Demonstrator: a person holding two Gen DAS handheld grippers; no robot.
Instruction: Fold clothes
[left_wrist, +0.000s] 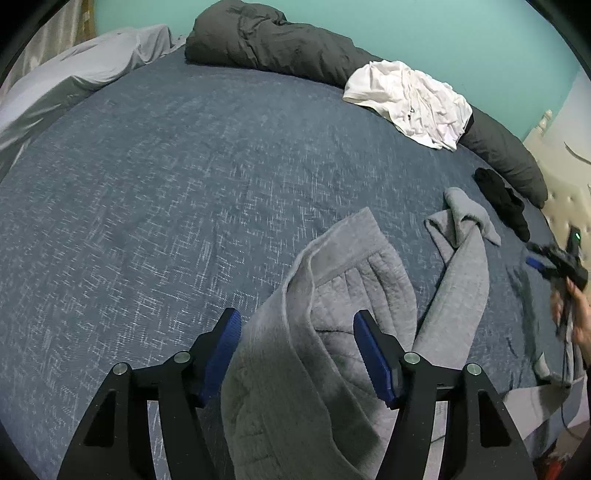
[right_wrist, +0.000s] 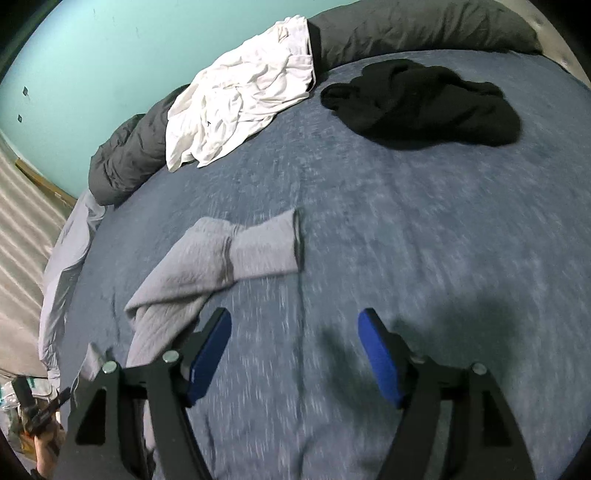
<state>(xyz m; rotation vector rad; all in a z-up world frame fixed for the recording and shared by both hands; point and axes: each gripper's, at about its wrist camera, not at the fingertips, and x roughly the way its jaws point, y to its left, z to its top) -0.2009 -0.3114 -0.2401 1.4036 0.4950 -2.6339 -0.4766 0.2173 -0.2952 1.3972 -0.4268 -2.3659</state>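
A grey quilted garment (left_wrist: 332, 295) lies crumpled on the blue bedspread (left_wrist: 166, 184), one sleeve (left_wrist: 465, 236) stretched toward the far right. My left gripper (left_wrist: 295, 317) is open just above it, a raised fold of the grey cloth between its blue pads, which do not press on it. In the right wrist view the same grey sleeve (right_wrist: 221, 254) lies ahead and to the left. My right gripper (right_wrist: 293, 315) is open over bare bedspread (right_wrist: 406, 240) with nothing between its fingers. It also shows, blurred and held by a hand, as the right gripper (left_wrist: 554, 262) at the frame's right edge.
A crumpled white garment (left_wrist: 410, 99) (right_wrist: 240, 99) rests partly on a rolled dark grey duvet (left_wrist: 277, 40) along the teal wall. A black garment (left_wrist: 506, 203) (right_wrist: 424, 103) lies near the cream headboard (left_wrist: 565, 177). A pale grey sheet (left_wrist: 74, 74) bunches at the far left.
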